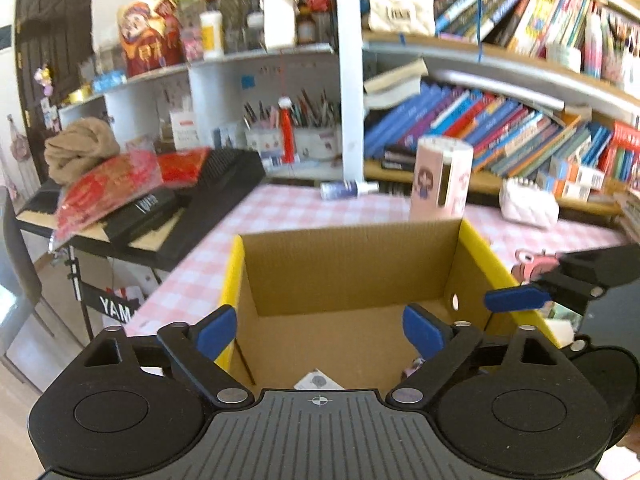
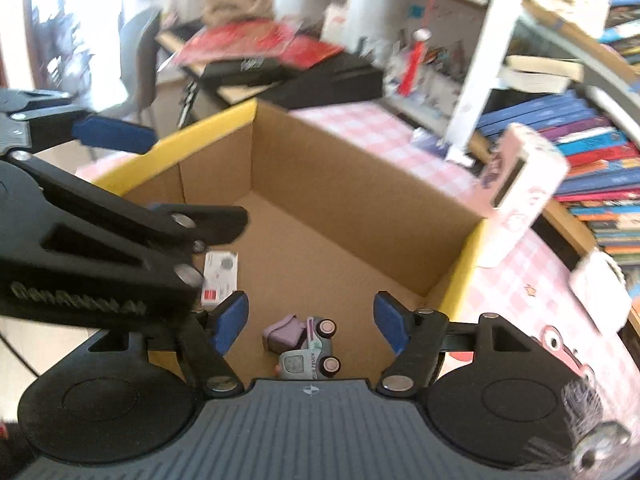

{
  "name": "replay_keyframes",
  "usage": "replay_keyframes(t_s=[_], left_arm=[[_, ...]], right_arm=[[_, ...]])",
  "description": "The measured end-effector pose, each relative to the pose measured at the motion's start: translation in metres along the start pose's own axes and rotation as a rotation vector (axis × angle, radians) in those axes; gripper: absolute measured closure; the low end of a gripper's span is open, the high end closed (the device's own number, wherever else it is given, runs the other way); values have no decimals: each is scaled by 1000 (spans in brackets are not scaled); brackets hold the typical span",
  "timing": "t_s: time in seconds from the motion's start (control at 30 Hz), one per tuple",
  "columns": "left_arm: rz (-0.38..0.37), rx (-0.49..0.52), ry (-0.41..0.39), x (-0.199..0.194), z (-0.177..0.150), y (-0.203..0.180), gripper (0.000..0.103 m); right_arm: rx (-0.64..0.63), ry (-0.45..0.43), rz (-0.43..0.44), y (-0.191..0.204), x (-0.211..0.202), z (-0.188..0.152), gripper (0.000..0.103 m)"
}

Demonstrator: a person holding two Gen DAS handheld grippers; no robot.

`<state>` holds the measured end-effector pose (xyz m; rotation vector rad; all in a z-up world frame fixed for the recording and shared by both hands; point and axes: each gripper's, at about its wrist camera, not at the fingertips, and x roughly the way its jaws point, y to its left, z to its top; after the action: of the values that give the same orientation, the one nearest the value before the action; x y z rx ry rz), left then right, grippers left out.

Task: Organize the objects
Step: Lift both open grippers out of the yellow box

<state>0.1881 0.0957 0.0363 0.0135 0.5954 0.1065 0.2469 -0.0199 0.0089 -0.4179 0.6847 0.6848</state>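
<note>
Left gripper [image 1: 320, 332] hung with jaws spread wide, blue pads [image 1: 218, 330] well apart, nothing between them. Right gripper [image 2: 310, 322] likewise gaped, empty, tilted downward. Each showed in the other's view: the right at far right, the left at near left.

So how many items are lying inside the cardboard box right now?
2: a small white card packet on the cardboard box floor at left, and a grey-lilac toy truck between the right gripper's fingers. More may be hidden.

White letters "YAM" show on the black keyboard stand [image 1: 105, 303]; the toy truck [image 2: 305, 349] seems to read "FUN TRUCK".
</note>
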Motion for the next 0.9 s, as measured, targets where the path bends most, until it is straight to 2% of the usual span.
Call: replay_keyframes(t_s=[0.1, 0.4, 0.77, 0.9], left_arm=[[7, -24, -26, -15, -3, 7, 7], [1, -41, -40, -52, -27, 20, 5], [-3, -63, -17, -86, -63, 26, 5], [7, -60, 15, -96, -79, 27, 5]], right_arm=[[60, -40, -73, 3, -18, -5, 31], [194, -157, -211, 26, -68, -26, 24], [261, -151, -289, 63, -101, -60, 18], [286, -131, -319, 76, -107, -74, 16]])
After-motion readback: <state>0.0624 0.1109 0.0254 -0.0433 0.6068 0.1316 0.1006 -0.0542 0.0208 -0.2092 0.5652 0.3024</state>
